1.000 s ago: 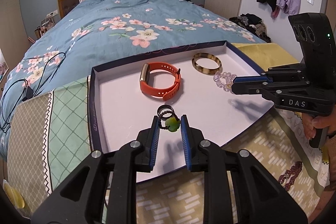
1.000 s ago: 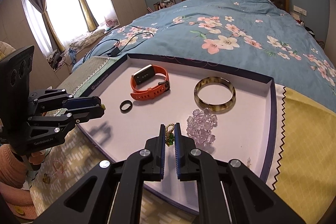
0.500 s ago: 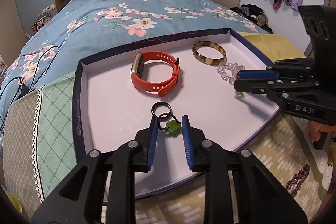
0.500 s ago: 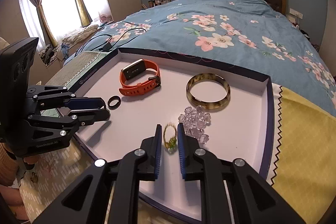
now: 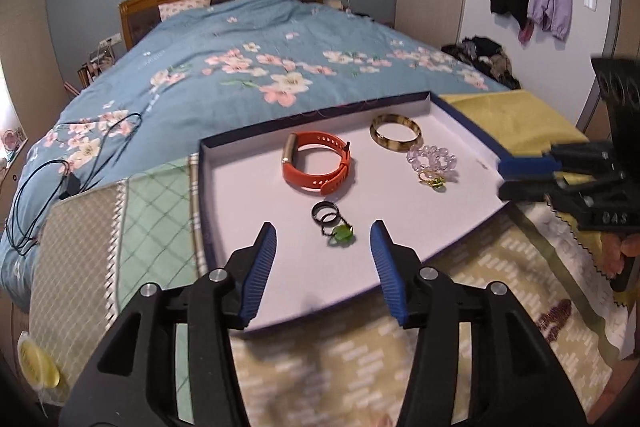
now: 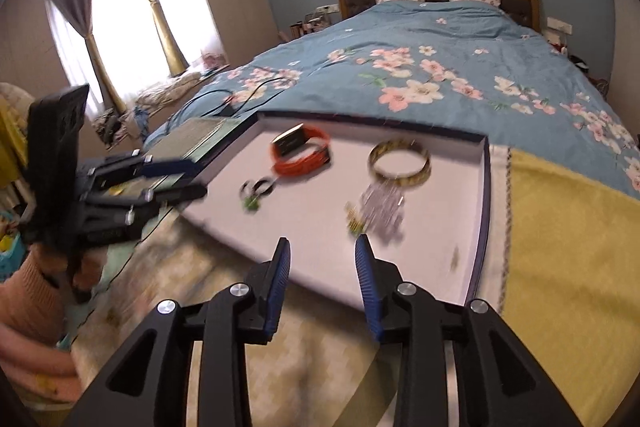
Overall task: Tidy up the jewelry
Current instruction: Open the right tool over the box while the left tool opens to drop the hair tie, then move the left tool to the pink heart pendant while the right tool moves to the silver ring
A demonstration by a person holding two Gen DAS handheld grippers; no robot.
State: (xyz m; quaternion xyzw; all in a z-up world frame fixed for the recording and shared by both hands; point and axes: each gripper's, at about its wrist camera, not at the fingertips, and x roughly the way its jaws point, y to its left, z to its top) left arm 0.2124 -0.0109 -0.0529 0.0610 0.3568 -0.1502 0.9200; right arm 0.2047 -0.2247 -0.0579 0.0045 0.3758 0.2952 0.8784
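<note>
A white tray (image 5: pixel 204 187) (image 6: pixel 484 207) with a dark blue rim lies on the bed. On it are an orange watch band (image 5: pixel 316 167) (image 6: pixel 300 155), a tortoiseshell bangle (image 5: pixel 395 131) (image 6: pixel 400 163), a clear bead bracelet (image 5: pixel 432 159) (image 6: pixel 382 207), a gold earring with a green stone (image 5: pixel 432 181) (image 6: pixel 354 219), and black rings (image 5: pixel 324 213) (image 6: pixel 256 187) chained to a green pendant (image 5: pixel 341 234). My left gripper (image 5: pixel 323 227) (image 6: pixel 204 179) is opening just short of the pendant, pads clear of it. My right gripper (image 6: pixel 323 243) (image 5: pixel 502 177) is opening over the tray's near edge with nothing between its fingers.
A blue floral quilt (image 5: pixel 260 67) covers the bed, with black cables (image 5: pixel 60 167) at the left. Yellow cloth (image 6: pixel 560 227) lies right of the tray, and patterned cloth (image 5: pixel 320 367) under its near side. A dark red beaded piece (image 5: pixel 554 315) rests there. A person's hand (image 5: pixel 628 251) holds the right gripper.
Both grippers have opened and drawn back from the tray. The green pendant and the gold earring now lie free on the tray.
</note>
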